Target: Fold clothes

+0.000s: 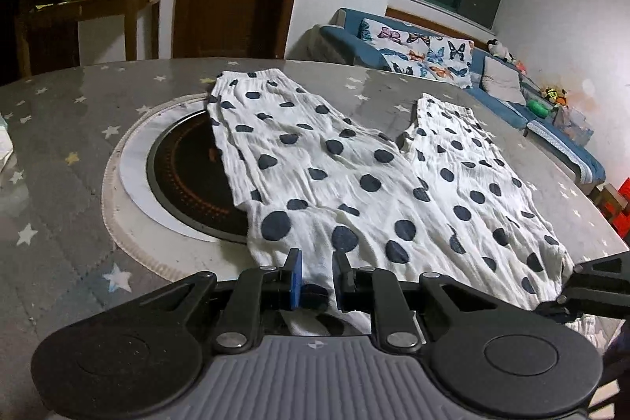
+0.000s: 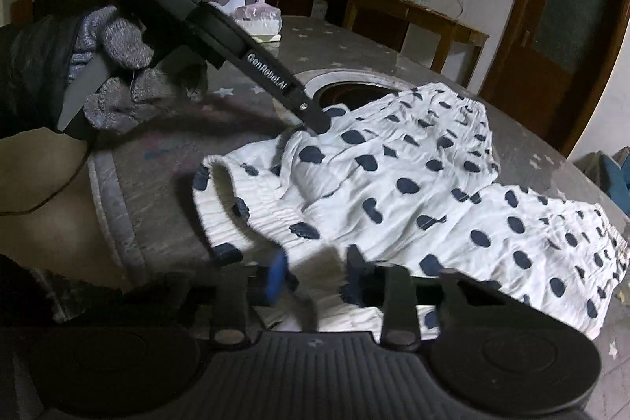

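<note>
White trousers with dark blue dots [image 1: 354, 176] lie spread on the round grey table [image 1: 59, 152], both legs pointing away from me. At the near left of the waistband, my left gripper [image 1: 318, 274] is shut on a bunch of the cloth. The right wrist view shows that same gripper [image 2: 315, 124] from the side, held by a gloved hand [image 2: 114, 38] and pinching the trousers [image 2: 413, 184]. My right gripper [image 2: 315, 272] is blurred, with white waistband cloth filling the narrow gap between its fingers. It also shows at the right edge of the left wrist view [image 1: 567, 296].
A round black hob [image 1: 185, 176] is set into the table's middle, partly under the left leg. A plastic bag [image 2: 256, 18] lies on the far side. A blue sofa [image 1: 433, 54] stands beyond the table and a wooden side table [image 1: 98, 2] stands by the wall.
</note>
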Motion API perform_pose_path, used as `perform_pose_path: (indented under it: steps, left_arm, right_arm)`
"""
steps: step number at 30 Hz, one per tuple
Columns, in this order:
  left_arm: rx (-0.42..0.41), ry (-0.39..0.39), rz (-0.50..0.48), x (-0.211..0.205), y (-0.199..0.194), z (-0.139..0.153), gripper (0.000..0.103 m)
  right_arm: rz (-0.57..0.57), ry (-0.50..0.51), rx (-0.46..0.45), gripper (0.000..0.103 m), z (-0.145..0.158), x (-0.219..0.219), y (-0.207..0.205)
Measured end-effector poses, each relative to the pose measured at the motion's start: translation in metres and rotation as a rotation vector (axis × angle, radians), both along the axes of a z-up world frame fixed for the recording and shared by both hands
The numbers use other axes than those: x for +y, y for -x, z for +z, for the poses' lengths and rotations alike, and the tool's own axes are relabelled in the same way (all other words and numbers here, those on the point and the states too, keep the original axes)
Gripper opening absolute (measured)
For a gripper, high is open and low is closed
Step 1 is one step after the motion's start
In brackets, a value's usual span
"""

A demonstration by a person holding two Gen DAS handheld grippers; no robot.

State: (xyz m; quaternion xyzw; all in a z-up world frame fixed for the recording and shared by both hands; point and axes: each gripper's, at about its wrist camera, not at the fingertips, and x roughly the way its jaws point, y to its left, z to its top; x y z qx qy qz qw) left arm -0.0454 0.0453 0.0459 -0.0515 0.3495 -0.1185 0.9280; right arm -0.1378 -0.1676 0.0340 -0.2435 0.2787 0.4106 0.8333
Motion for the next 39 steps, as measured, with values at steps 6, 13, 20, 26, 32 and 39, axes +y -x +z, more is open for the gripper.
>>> perform_pose_path:
  steps: [6, 13, 20, 26, 32, 39]
  left_arm:
    - [-0.02, -0.004, 0.016, 0.005, 0.004, 0.006, 0.018]
    - [-0.068, 0.033, -0.052, -0.013, 0.005, 0.029, 0.02]
    - [-0.01, 0.041, -0.174, -0.051, -0.003, 0.011, 0.02]
    - [-0.003, 0.015, -0.241, -0.055, 0.022, -0.009, 0.02]
    - [-0.019, -0.022, -0.249, -0.049, 0.037, -0.015, 0.02]
    - [-0.032, -0.024, -0.25, -0.048, 0.039, -0.003, 0.02]
  right_arm:
    - [0.012, -0.042, -0.006, 0.003, 0.021, -0.01, 0.006]
    - [0.073, 0.013, 0.01, 0.003, 0.005, -0.003, 0.017]
    - [0.055, -0.051, 0.098, 0.012, 0.014, -0.016, 0.016]
    - [-0.139, -0.14, 0.107, 0.019, 0.02, -0.049, 0.006]
    - [-0.307, -0.129, 0.135, 0.024, 0.002, -0.088, 0.004]
    - [-0.34, -0.183, 0.136, 0.028, 0.017, -0.109, 0.002]
